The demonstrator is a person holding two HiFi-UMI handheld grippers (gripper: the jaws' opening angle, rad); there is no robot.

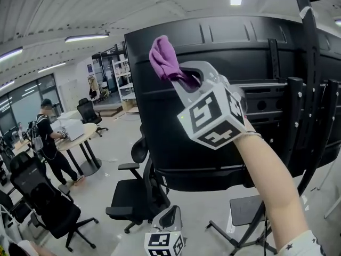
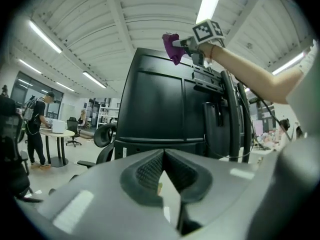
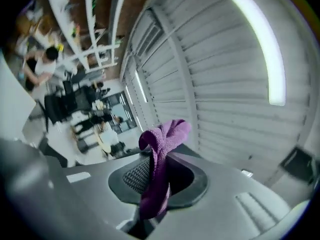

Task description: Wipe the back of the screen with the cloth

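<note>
Right gripper [image 1: 187, 80] clenched on purple cloth [image 1: 164, 57], held high at upper left of screen [image 1: 176, 137] back, near its top edge. Cloth-to-panel contact: cannot tell; right gripper view shows mostly ceiling past the cloth. Left gripper [image 1: 169, 217] low at bottom centre, jaws closed, empty. Judgement: wipe at its start. Lay the loose fold flat on the panel, light pressure, overlapping strokes; steer round bracket [image 1: 266, 84] and stand [image 1: 311, 63].
</note>
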